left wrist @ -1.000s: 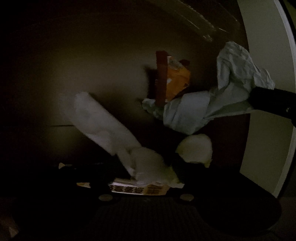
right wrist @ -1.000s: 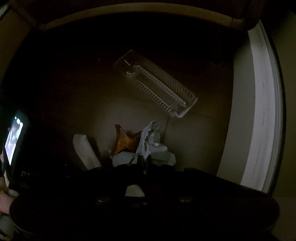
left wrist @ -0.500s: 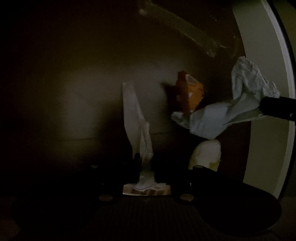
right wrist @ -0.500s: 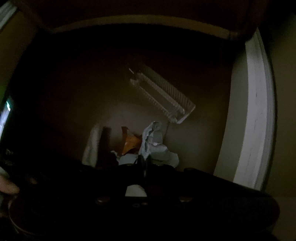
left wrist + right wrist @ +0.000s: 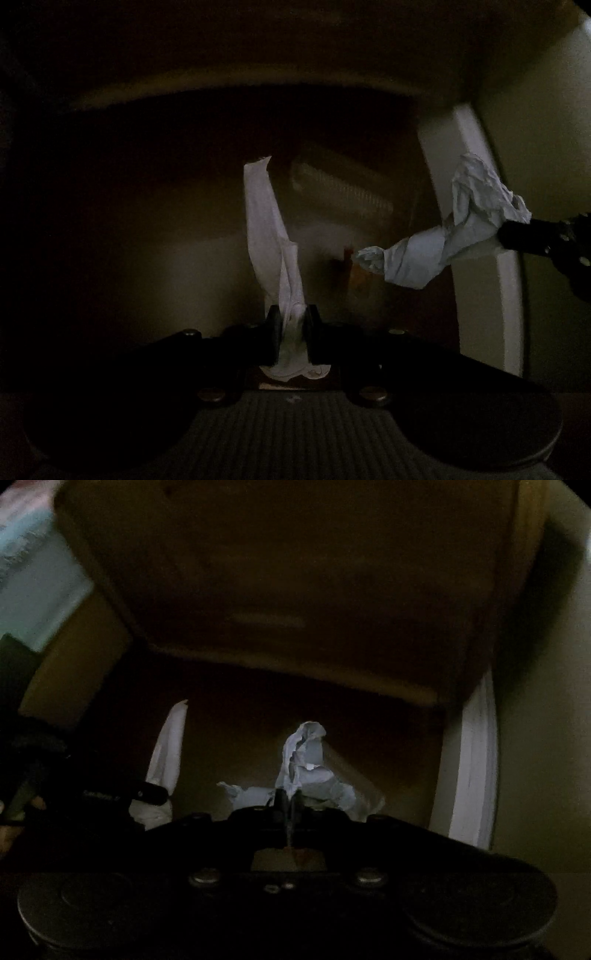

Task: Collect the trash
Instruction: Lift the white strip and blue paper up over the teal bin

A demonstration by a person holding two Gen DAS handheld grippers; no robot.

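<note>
L gripper (image 5: 290, 325) has its fingers pinched tight on a white tissue (image 5: 267, 229), which stands up from the jaws toward 12 o'clock w/ a short tail poking out behind the pads at 6. R gripper (image 5: 289, 800) is closed nearly flush on a crumpled pale-blue paper (image 5: 304, 764) that bunches up at 12 and spreads to 9 and 3; in the L cam that same paper (image 5: 454, 236) hangs at 3 o'clock, well apart from the tissue. Very dim; a clear ribbed tray (image 5: 343, 190) shows blurred behind the tissue at approx 1 o'clock, an orange wrapper (image 5: 354, 275) sits lower betw. tissue and paper, and a white strip (image 5: 476, 768) runs at 3 in the R cam.
</note>
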